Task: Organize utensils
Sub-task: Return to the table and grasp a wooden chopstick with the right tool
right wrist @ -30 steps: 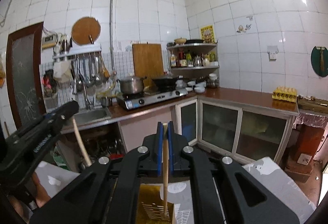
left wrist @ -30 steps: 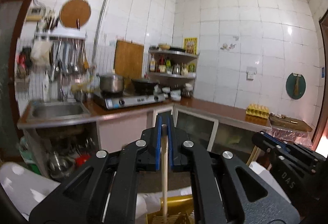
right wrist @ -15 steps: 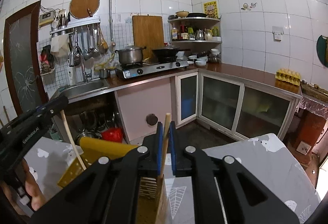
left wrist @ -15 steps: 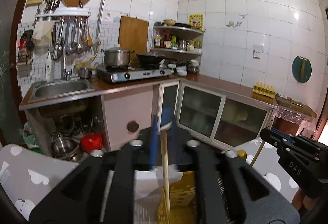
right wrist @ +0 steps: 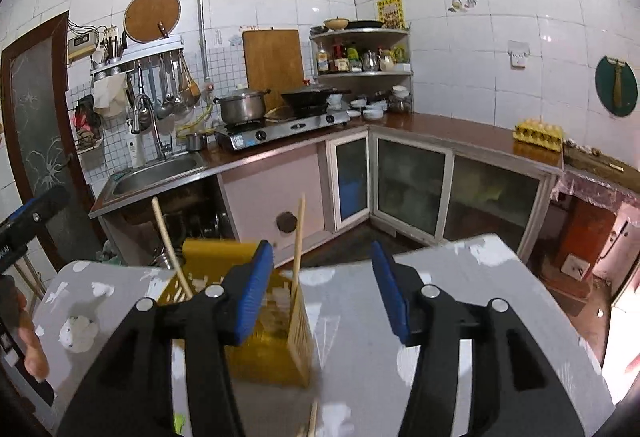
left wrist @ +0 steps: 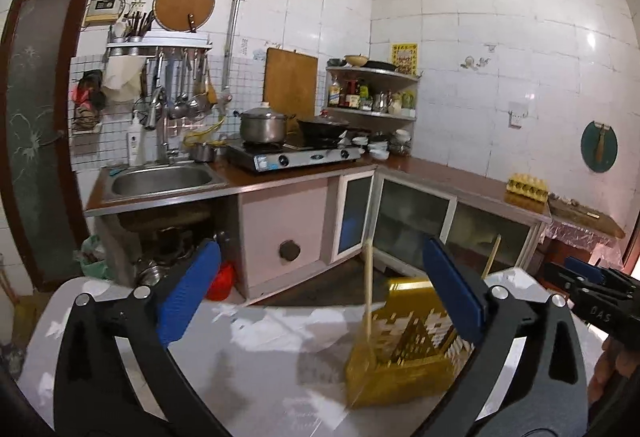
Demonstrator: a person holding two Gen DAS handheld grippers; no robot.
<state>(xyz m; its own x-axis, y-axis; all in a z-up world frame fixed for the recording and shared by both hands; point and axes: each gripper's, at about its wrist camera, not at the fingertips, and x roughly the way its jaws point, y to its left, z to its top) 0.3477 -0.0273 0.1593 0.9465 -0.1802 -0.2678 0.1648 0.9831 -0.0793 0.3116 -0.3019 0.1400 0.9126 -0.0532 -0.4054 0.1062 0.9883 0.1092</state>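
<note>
A yellow perforated utensil basket (left wrist: 400,341) (right wrist: 276,333) stands on the grey patterned table (left wrist: 260,357) (right wrist: 460,277). Two long wooden sticks lean in it: one stick (left wrist: 368,289) (right wrist: 170,245) in front of my left gripper, the other stick (left wrist: 491,257) (right wrist: 298,241) in front of my right. My left gripper (left wrist: 320,291) (right wrist: 28,213) has its jaws opening wide, the pads touching nothing. My right gripper (right wrist: 323,289) (left wrist: 592,289) is also opening, its pads clear of the stick seen between them.
Loose wooden stick ends (right wrist: 312,417) lie on the table near my right gripper. A hand (right wrist: 28,337) shows at the left edge. Beyond the table are the sink (left wrist: 160,177), stove (left wrist: 296,157), glass-door cabinets (right wrist: 412,189) and an egg tray (right wrist: 538,133).
Both grippers were shut on a wooden stick; each has let go and opened. The sticks now stand in the yellow basket, and both views have dropped toward the table.
</note>
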